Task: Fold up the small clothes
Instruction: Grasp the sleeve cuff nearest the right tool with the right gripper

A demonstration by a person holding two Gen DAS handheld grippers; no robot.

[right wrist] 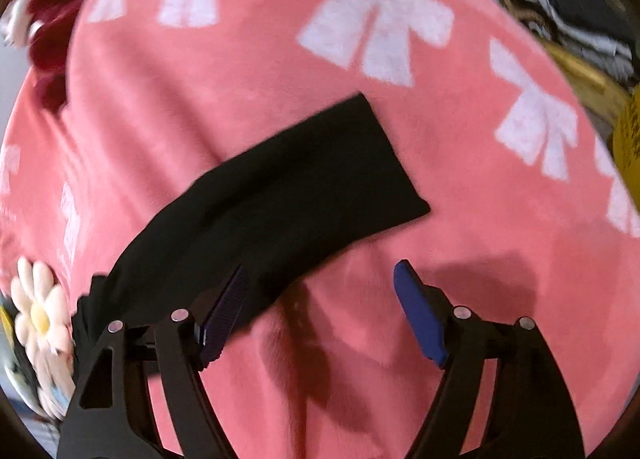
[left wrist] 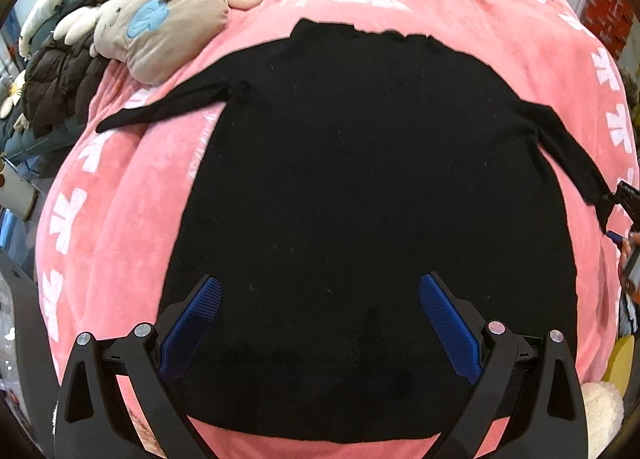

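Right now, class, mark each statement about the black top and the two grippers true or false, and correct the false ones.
1. The black top lies spread flat on a pink blanket. True.
2. The left gripper is shut on the top. False: its jaws stand wide open above it.
3. Both sleeves are folded across the body. False: the left sleeve and right sleeve stretch outward.
4. The right gripper is open near a sleeve. True.
5. The blanket carries white bows. True.

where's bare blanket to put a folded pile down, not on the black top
Bare pink blanket lies left of the black top, below its left sleeve, and past the right sleeve toward the white bows. The far left corner is crowded with plush toys.
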